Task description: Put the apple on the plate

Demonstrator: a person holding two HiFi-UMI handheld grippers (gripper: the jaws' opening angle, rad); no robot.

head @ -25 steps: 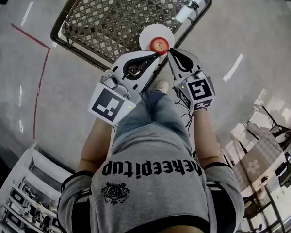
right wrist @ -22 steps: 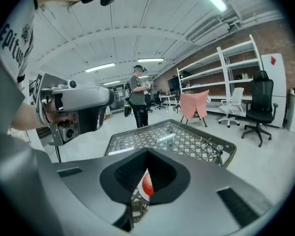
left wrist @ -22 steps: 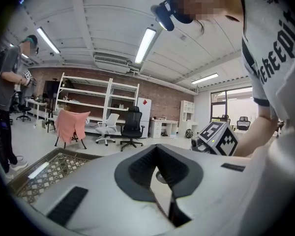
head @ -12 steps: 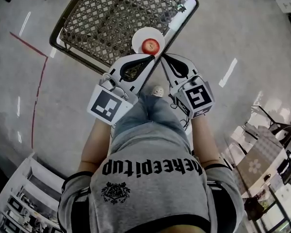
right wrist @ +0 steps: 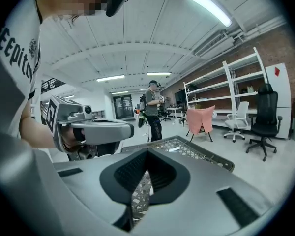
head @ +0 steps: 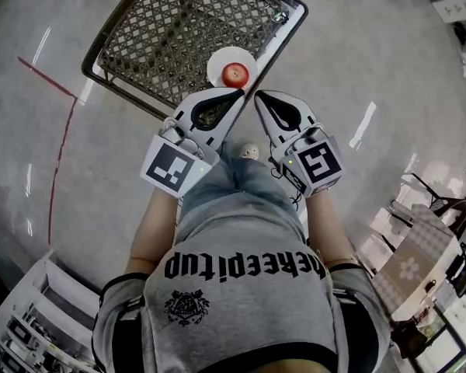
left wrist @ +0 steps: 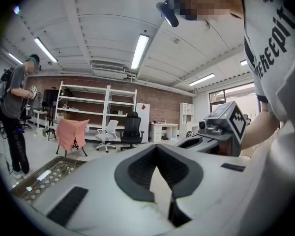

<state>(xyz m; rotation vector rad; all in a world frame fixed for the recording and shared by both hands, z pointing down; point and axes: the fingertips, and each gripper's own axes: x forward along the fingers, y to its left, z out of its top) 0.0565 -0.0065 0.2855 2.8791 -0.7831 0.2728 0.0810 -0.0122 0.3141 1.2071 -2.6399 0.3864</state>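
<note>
A red apple [head: 234,73] lies on a small white plate [head: 220,59] at the near corner of a dark lattice table [head: 179,22]. Both grippers hover just short of the plate, tips pointing toward it and touching neither it nor the apple. My left gripper [head: 241,92] is shut and empty. My right gripper [head: 256,95] is also shut with nothing in it. In the left gripper view the left gripper [left wrist: 157,147] has its jaws together, with the room beyond. In the right gripper view the right gripper [right wrist: 147,151] is shut above the lattice table [right wrist: 187,149].
A red line [head: 58,130] runs across the grey floor left of the table. White shelving [head: 31,317] stands at lower left, chairs and furniture [head: 435,216] at lower right. A person [right wrist: 152,109] stands beyond the table, near a pink-draped chair [right wrist: 200,119].
Both grippers have drawn back and up from the plate. The right one's tip was at the apple and now stands apart. The apple stays on the plate.
</note>
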